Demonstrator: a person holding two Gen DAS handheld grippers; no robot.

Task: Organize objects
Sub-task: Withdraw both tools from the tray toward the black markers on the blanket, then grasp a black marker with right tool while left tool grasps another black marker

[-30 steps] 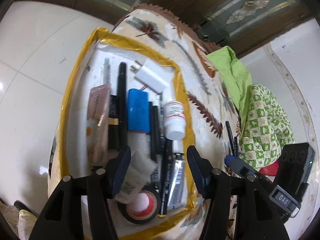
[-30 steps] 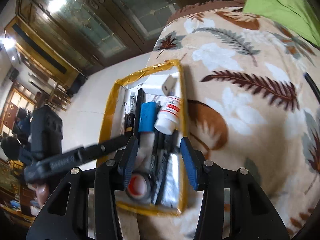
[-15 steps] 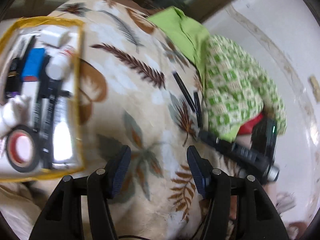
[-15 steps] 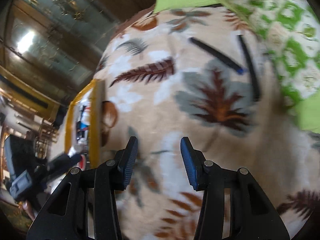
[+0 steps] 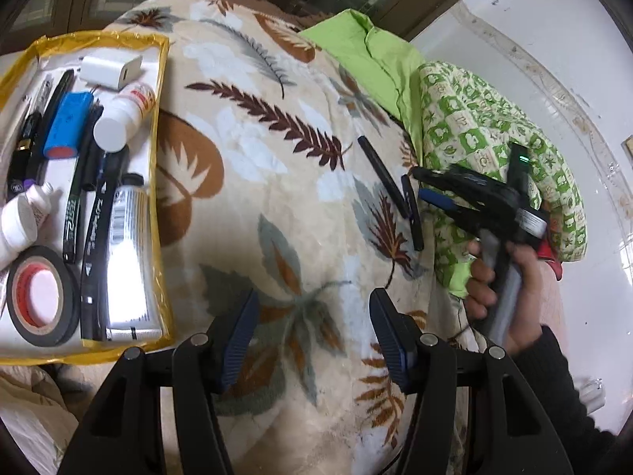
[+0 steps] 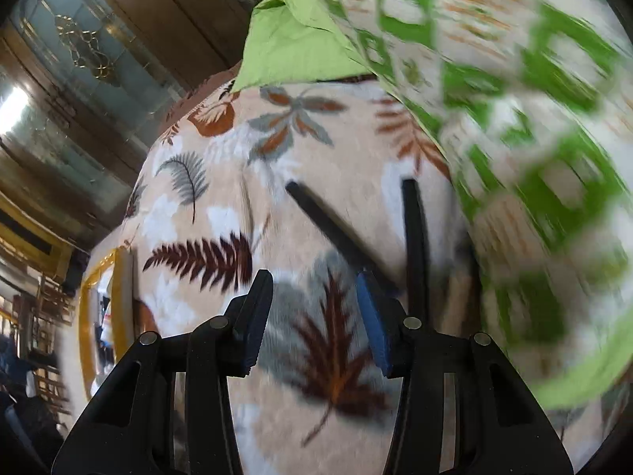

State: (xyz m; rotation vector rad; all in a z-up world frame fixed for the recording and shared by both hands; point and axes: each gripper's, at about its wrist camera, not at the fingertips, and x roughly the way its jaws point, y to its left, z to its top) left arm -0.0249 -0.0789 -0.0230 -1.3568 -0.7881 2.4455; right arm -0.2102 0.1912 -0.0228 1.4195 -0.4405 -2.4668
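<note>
A yellow-edged tray (image 5: 163, 126) at the left holds a white bottle (image 5: 122, 113), a blue cylinder (image 5: 67, 126), a tape roll (image 5: 39, 297), a silver tube (image 5: 128, 261), a white charger (image 5: 110, 69) and several pens. Two black pens lie loose on the leaf-patterned blanket: a long one (image 5: 381, 176) (image 6: 336, 233) and a shorter one (image 5: 411, 209) (image 6: 413, 237). My left gripper (image 5: 312, 336) is open and empty above the blanket. My right gripper (image 6: 312, 316) is open, its fingertips just short of the two pens; it also shows in the left wrist view (image 5: 431, 186).
A green checked cloth (image 5: 494, 150) and a plain green cloth (image 5: 368, 55) lie bunched at the right, right behind the pens. A white wall (image 5: 573, 79) is beyond. Dark wooden glass-fronted cabinets (image 6: 79, 59) stand behind the blanket.
Both grippers swung right, away from the tray. The right gripper has closed in on the two loose black pens. Both stay open and empty.
</note>
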